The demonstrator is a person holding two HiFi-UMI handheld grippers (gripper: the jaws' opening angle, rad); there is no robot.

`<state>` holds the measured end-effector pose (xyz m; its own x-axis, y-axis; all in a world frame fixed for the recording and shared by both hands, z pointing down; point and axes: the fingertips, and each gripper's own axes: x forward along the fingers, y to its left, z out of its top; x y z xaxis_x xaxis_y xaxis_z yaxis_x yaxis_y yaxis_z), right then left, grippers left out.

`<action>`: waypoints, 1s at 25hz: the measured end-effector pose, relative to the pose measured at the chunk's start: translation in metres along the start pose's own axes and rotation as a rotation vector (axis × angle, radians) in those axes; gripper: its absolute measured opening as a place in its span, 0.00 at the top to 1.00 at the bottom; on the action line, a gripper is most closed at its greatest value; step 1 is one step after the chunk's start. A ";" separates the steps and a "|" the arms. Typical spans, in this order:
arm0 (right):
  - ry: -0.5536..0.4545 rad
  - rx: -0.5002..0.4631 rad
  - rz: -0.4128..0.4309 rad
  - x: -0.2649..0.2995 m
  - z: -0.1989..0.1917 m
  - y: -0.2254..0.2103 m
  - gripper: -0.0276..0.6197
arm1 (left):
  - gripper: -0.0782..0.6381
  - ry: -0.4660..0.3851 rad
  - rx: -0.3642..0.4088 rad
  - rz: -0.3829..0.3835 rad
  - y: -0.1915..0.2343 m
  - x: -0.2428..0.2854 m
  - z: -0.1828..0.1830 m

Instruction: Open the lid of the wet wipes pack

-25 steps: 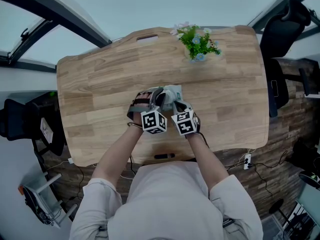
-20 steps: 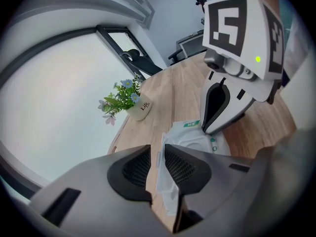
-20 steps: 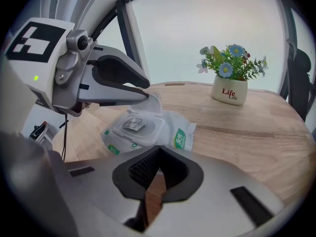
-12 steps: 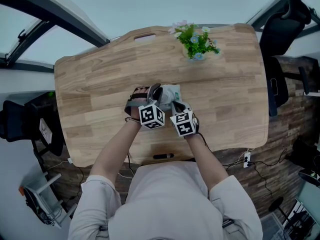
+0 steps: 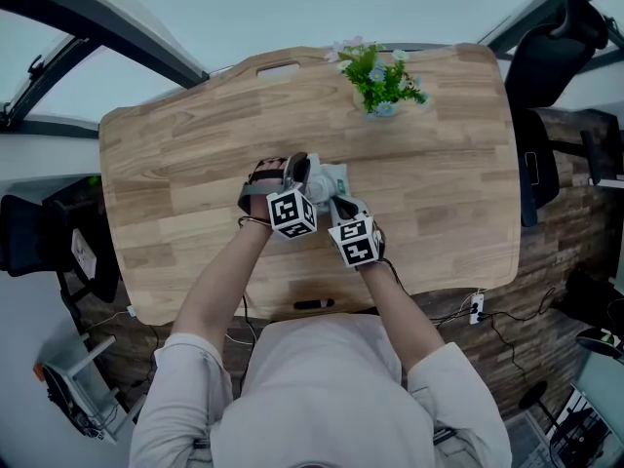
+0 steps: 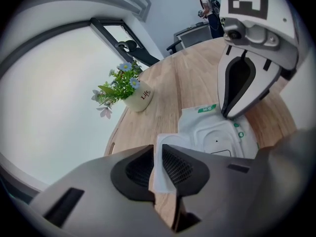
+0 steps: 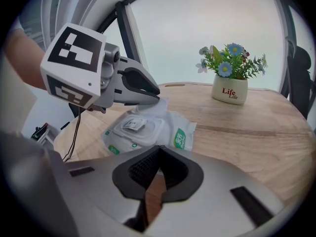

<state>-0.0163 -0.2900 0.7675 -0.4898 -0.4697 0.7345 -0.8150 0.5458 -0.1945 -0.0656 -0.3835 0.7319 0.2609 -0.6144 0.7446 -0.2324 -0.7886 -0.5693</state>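
The white wet wipes pack [image 5: 334, 177] lies flat in the middle of the wooden table [image 5: 175, 164], and its plastic lid [image 7: 134, 127] is down. My left gripper [image 6: 159, 152] is at the pack's left end. Its jaws have just been closing, and the thin white end flap [image 6: 163, 174] is pinched between the pads. In the right gripper view its fingers [image 7: 143, 85] meet on that flap. My right gripper [image 7: 159, 152] grips the pack's near edge beside the green label [image 7: 180, 138]. In the left gripper view its fingers [image 6: 237, 83] meet at that edge.
A white pot of flowers [image 5: 380, 86] stands at the table's far side. A small dark object [image 5: 312, 305] lies at the near edge in front of the person. Office chairs [image 5: 556, 57] stand to the right, and a person [image 6: 205, 4] stands far off.
My left gripper has moved a little away from the body and down onto the pack's left end. The right gripper has kept still on the pack.
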 end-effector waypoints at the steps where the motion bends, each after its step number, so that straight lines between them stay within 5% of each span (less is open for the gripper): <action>1: 0.000 0.000 0.001 0.000 0.000 0.000 0.94 | 0.80 0.006 0.006 -0.006 -0.002 0.003 -0.002; 25: -0.006 0.009 0.024 0.001 -0.003 -0.001 0.94 | 0.86 0.064 0.011 -0.060 -0.018 0.035 -0.011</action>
<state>-0.0153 -0.2891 0.7702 -0.5111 -0.4610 0.7254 -0.8057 0.5509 -0.2176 -0.0626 -0.3905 0.7722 0.2135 -0.5632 0.7983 -0.2078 -0.8246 -0.5262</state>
